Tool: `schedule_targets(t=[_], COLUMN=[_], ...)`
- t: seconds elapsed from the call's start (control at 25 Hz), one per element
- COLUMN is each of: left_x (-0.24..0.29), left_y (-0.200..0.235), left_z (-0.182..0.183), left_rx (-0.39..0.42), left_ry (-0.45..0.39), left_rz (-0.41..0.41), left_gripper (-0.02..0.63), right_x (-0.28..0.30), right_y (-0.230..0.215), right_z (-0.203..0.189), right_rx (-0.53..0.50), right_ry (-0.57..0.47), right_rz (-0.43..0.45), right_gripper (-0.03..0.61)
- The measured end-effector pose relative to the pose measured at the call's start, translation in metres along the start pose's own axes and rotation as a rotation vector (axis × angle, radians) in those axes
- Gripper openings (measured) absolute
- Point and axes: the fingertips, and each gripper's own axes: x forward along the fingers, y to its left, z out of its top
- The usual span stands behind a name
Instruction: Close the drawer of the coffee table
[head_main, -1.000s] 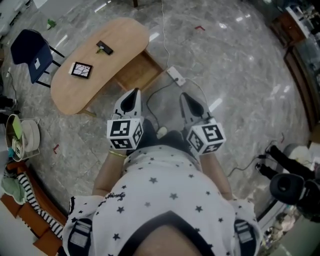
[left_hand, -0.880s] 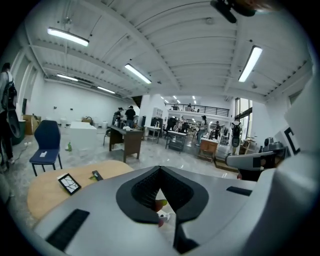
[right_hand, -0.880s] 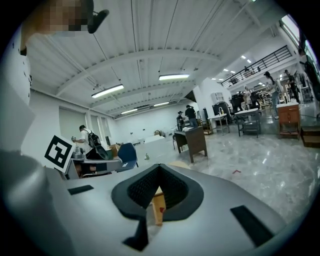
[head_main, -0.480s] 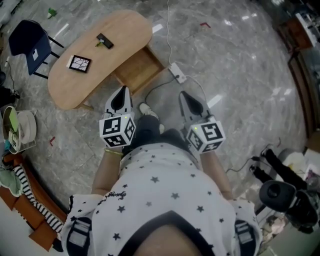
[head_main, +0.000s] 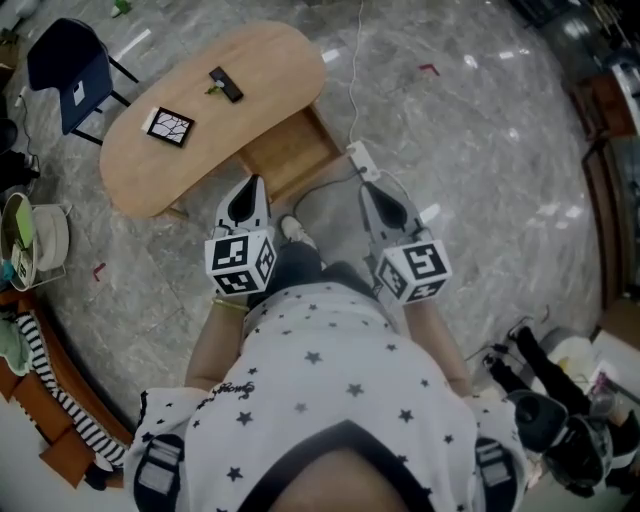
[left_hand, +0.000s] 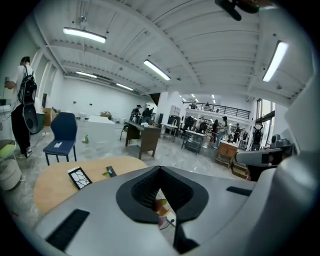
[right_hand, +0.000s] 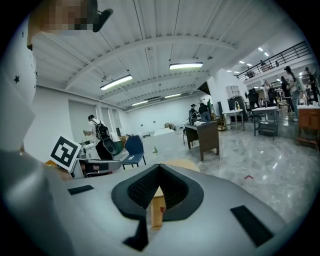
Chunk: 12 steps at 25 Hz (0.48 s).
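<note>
- Left tongs (head_main: 249, 186): clenched, nothing between the jaws; held out in front of the person, tip pointing toward the coffee table.
- Right tongs (head_main: 368, 190): clenched, likewise empty; held level with the left pair, well apart from it.
- Drawer (head_main: 292, 150): light wood, pulled out from under the near long side of the coffee table, its inside showing; it lies ahead of both tongs, nearer the left pair.
- Worktop (head_main: 270, 65): rounded, light wood, set on a grey marbled floor.
- Black-framed square tile (head_main: 168, 126): flat on the worktop, toward its left end.
- Small dark oblong item (head_main: 225, 84): flat on the worktop, apart from the tile.
- White power strip (head_main: 361, 160): on the floor just right of the drawer, with cable attached.
- Blue chair (head_main: 65, 62): beyond the worktop's left end.
</note>
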Motion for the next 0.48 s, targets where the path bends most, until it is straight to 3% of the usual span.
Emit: schedule_targets(t=[0.48], left_x=[0.031], left_y=[0.063], left_z=[0.016], left_rx=[-0.049], left_ry=[-0.016], left_rz=[0.054], left_gripper=[0.003], right_x=[0.078], right_y=[0.006], right_z=[0.031], right_rx=[-0.058], right_ry=[0.014], right_rz=[0.083], right_gripper=[0.008])
